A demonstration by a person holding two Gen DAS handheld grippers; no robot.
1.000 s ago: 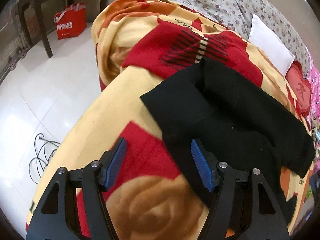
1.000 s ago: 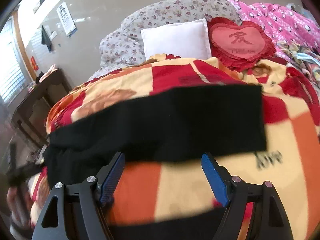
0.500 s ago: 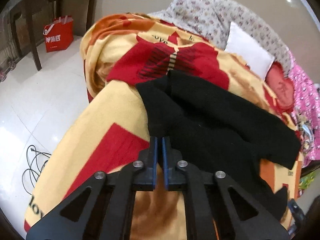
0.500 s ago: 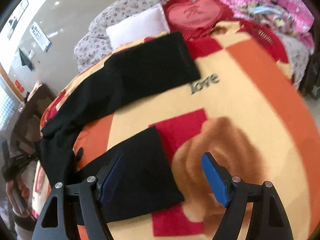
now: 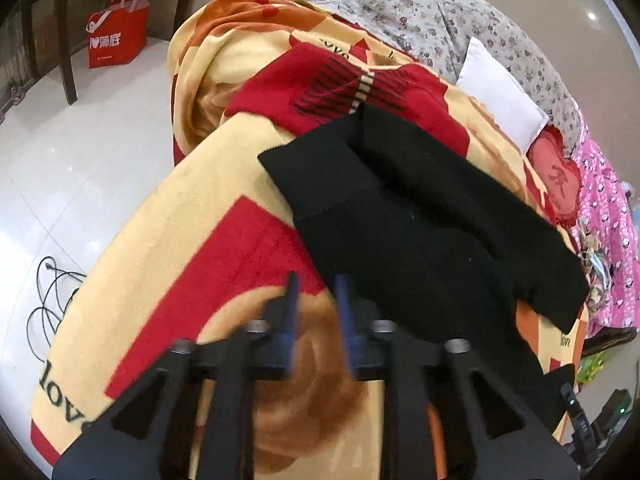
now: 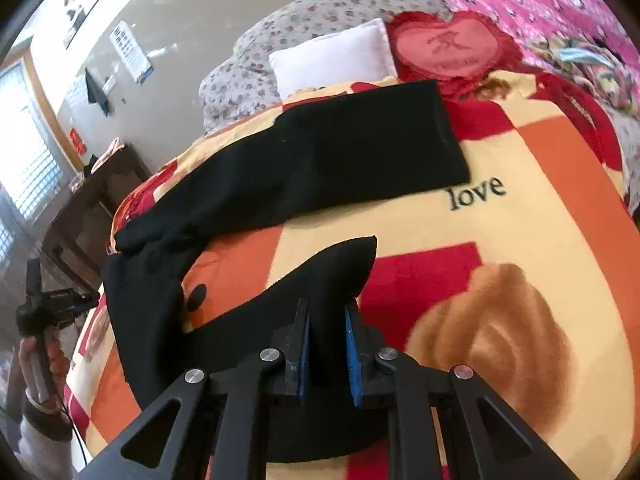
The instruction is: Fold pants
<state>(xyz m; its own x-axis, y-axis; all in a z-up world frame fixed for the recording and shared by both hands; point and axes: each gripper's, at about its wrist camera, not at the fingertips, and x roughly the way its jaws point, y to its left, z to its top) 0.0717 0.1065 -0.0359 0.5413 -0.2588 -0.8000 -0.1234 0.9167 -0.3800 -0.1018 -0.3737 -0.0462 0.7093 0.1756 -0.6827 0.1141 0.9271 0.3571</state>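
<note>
Right wrist view: black pants (image 6: 360, 152) spread flat, near hem bunched upward

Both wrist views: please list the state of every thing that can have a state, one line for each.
Black pants: spread on the blanket, not yet folded; far leg flat, near leg's end bunched up.
Right gripper: jaws have just closed, shut on the near leg's end.
Left gripper: jaws have just been opening, nothing between them, beside the waist edge.
Blanket: spread over the bed, rumpled at its far end.
Red bag: upright on the floor.
</note>
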